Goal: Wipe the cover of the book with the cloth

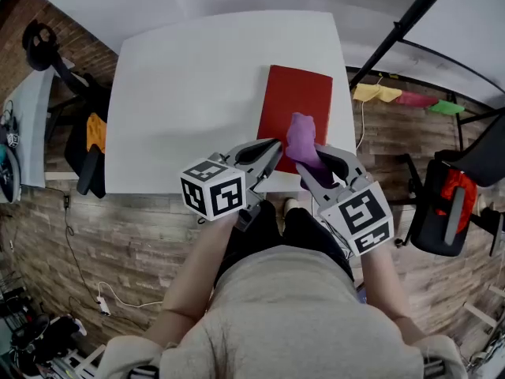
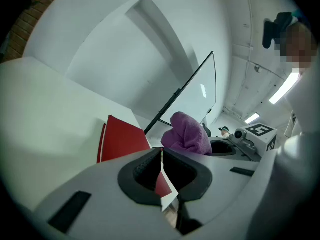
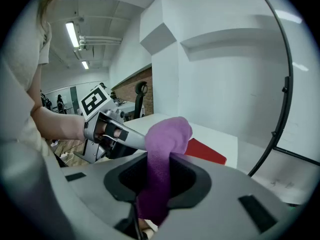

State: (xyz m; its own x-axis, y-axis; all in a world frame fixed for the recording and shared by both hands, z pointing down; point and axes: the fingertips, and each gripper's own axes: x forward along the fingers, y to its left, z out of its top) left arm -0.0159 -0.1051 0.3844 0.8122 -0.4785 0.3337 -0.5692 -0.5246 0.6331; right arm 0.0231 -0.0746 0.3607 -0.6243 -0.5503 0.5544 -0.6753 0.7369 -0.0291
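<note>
- My right gripper point(image 1: 314, 164) is squeezed tight on the purple cloth point(image 1: 301, 136).
- The cloth is over the near end of the red book point(image 1: 301, 95).
- The book lies flat on the right side of the white table point(image 1: 189, 93).
- My left gripper point(image 1: 267, 155) is closed with nothing in it, just beside the book's near corner.

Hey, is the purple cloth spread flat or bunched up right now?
Bunched up. The purple cloth is pinched between the right hand-held gripper's jaws, a rounded wad poking up over the red book.
</note>
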